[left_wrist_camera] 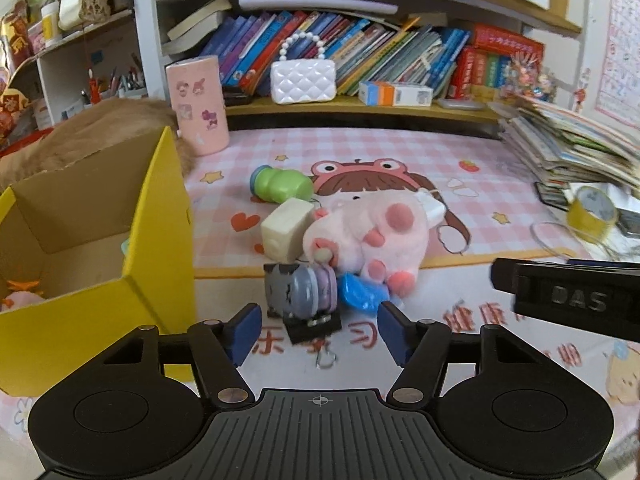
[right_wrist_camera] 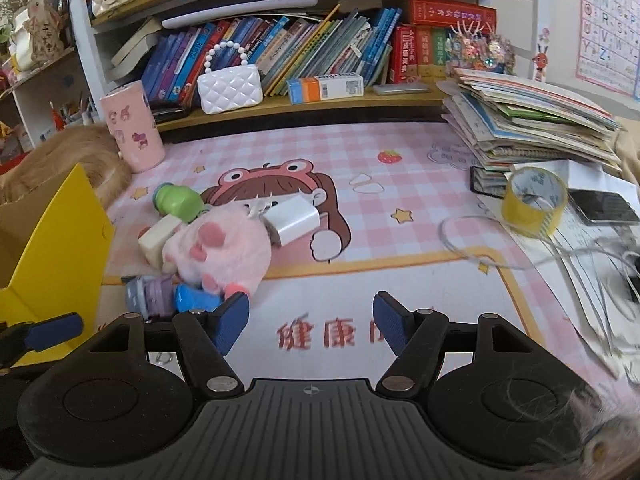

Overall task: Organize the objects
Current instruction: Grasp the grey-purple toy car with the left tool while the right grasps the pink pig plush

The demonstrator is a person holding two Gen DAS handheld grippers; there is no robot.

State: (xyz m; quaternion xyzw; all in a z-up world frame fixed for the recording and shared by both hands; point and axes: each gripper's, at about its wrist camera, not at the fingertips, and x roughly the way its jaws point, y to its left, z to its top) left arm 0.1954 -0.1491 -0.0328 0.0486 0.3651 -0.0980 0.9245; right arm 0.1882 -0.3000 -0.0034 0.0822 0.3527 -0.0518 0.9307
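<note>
A pile of small things lies on the pink checked mat: a pink plush pig, a cream block, a green bottle on its side, a grey figure on a black base, a blue wrapped item and a white charger. My left gripper is open, just short of the grey figure. My right gripper is open and empty over bare mat, right of the pile. The open yellow box stands at the left.
A pink sticker tumbler and a white quilted purse stand at the back by the bookshelf. A stack of books, a yellow tape roll, a phone and loose cables lie at the right.
</note>
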